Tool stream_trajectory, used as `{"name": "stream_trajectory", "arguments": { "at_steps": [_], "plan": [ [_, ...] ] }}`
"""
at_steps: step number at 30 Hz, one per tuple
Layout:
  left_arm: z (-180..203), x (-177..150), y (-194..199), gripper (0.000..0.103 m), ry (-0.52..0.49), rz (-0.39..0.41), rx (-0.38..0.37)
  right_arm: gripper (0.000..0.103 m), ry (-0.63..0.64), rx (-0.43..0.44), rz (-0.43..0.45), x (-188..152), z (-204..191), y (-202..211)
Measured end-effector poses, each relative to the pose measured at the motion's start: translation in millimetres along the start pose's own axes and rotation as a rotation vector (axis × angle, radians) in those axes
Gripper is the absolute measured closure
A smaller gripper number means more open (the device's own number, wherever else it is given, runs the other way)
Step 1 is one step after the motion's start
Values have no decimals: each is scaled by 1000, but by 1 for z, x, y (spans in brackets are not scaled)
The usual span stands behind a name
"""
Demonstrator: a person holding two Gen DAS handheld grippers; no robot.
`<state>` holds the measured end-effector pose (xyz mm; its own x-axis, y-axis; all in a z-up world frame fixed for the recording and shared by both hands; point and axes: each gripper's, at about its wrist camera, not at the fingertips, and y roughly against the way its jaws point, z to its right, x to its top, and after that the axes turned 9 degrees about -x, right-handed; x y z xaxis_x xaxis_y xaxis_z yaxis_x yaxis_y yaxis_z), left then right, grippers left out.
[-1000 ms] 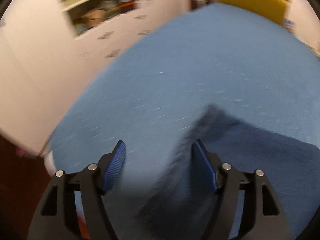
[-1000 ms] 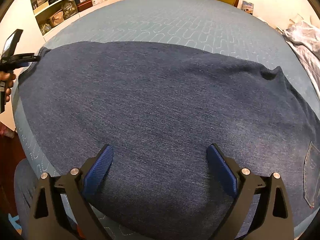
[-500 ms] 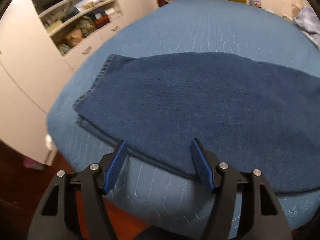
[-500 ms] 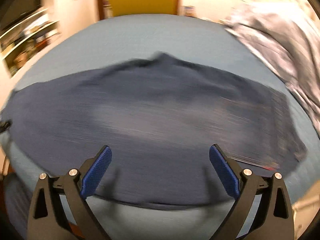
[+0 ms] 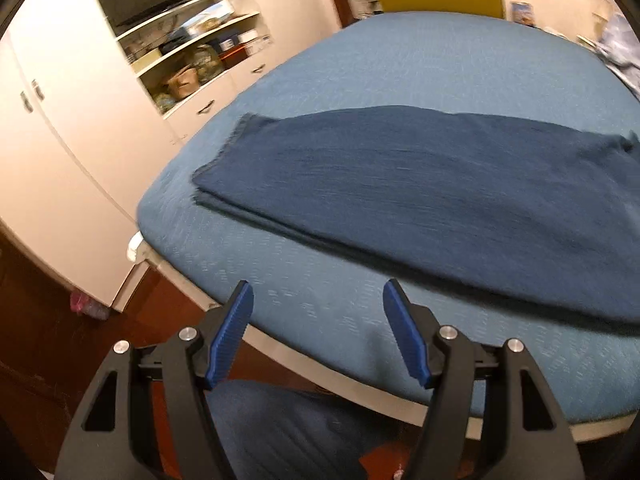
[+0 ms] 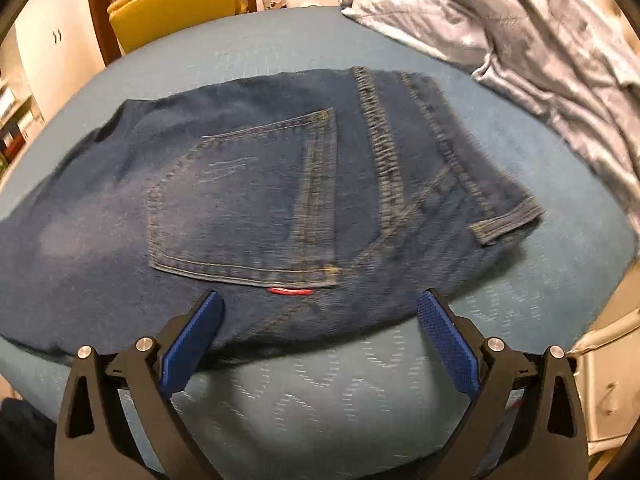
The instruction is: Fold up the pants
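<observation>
Dark blue jeans lie flat on the blue bed, folded lengthwise with one leg on the other. The left wrist view shows the leg end (image 5: 420,184) with its hems at the left. The right wrist view shows the waist end (image 6: 256,200) with a back pocket and waistband on top. My left gripper (image 5: 316,308) is open and empty, held over the bed's near edge, short of the leg. My right gripper (image 6: 320,320) is open and empty, just short of the jeans' near edge below the pocket.
The blue bed cover (image 5: 420,60) extends beyond the jeans. A crumpled grey-blue blanket (image 6: 520,32) lies at the right. A yellow chair (image 6: 172,4) stands behind the bed. White cupboards with shelves (image 5: 180,60) stand left. The bed's edge and dark floor (image 5: 48,340) lie below my left gripper.
Both grippers have pulled back from the jeans toward the bed's near edge. The right view has swung from the legs to the waist end. Both stay open and empty.
</observation>
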<state>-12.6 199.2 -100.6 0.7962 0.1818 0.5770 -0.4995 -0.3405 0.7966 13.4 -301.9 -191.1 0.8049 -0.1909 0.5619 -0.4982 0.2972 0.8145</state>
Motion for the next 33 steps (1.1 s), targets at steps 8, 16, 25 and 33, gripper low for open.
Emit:
{"name": "stream_trajectory", "arguments": {
  "at_steps": [8,16,25,33],
  "plan": [
    [54,6,11,34,-125,42,-45,6,40,-75,29,-4,10,26],
    [119,11,12,29,-229,84,-166,6,53,-6,181,0,5,61],
    [101,5,-40,24,-91,-3,-468,6,-28,54,6,1,27,-6],
    [60,5,-52,26,-76,25,-562,5,-35,66,19,-2,25,-7]
  ]
}}
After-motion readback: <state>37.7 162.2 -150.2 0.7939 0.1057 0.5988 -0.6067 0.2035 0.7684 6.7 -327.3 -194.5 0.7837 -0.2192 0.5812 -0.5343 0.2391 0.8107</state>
